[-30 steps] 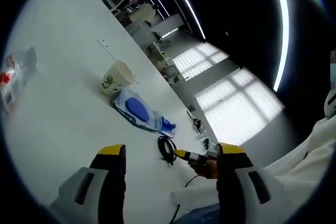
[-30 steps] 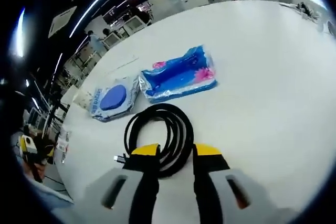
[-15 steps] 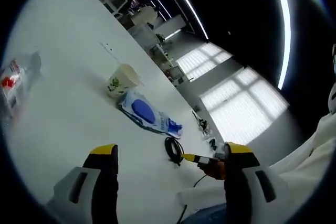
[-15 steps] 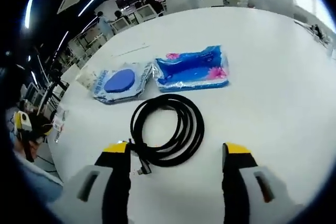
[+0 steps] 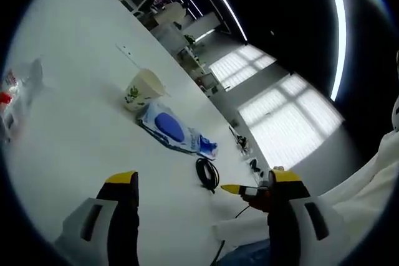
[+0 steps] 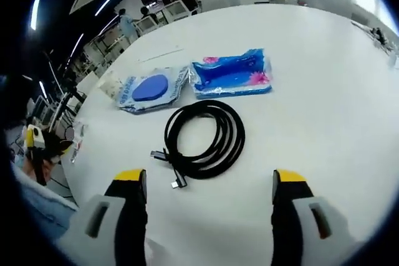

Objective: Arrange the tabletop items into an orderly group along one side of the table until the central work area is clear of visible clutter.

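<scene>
Far off to the left of your left fingers [image 5: 124, 182], the clear bag [image 5: 15, 95] is cut by the view's edge and too blurred to read. Beyond your right fingers [image 6: 285, 182], the paper cup [image 6: 107, 81] is half hidden behind the blue-disc pouch [image 6: 149, 90]. The small things [image 5: 243, 147] at the worktop's [image 5: 75, 135] far end are too tiny to tell.

Left claw [image 5: 198, 182] and right claw [image 6: 209, 179] wide apart, empty.
</scene>
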The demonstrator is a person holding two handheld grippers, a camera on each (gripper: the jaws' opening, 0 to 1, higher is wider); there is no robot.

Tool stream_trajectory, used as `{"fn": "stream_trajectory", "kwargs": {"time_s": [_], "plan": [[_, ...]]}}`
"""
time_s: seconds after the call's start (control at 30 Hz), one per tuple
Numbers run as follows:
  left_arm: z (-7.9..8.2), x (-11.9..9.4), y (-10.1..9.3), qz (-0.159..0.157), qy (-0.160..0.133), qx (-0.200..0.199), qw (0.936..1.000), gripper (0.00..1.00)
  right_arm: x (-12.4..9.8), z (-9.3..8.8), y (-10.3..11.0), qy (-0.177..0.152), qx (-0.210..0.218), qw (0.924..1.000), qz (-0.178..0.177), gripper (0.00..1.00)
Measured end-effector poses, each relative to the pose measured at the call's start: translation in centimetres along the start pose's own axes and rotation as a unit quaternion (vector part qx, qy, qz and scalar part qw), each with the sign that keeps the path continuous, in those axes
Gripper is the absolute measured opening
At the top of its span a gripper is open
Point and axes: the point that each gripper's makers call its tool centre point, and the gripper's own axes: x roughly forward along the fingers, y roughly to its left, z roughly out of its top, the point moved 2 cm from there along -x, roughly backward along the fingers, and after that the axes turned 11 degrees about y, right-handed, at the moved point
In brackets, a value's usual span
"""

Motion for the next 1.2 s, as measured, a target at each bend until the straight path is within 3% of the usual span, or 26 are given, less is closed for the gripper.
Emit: {"fn": "stream_trajectory", "kwargs": {"time_s": [0.37, 0.53, 0.7, 0.87, 1.2], "plan": [[0.1, -0.3, 0.4, 0.009, 0.000, 0.003, 1.0000, 0.87, -0.1, 0.3, 0.2, -0.005, -0.003, 1.0000, 0.002, 0.82], [0.3, -0.6, 0.7, 0.026, 0.004, 0.024, 0.9994, 0.87, 0.0, 0.4, 0.5, -0.008, -0.004, 0.9999, 0.007, 0.81], [1.5, -1.5, 1.8, 0.070, 0.001, 0.062, 0.9956, 0.84, 0.1, -0.1, 0.6, -0.007, 0.001, 0.9999, 0.010, 0.79], [2.6, -2.7, 3.1, 0.122, 0.014, 0.107, 0.9867, 0.81, 0.0, -0.4, 0.5, -0.006, 0.004, 0.9999, 0.012, 0.79], [6.3, -5.7, 6.5, 0.199, 0.013, 0.118, 0.9728, 0.76, -0.6, -1.1, 0.7, -0.014, 0.017, 0.9996, 0.019, 0.78]]}}
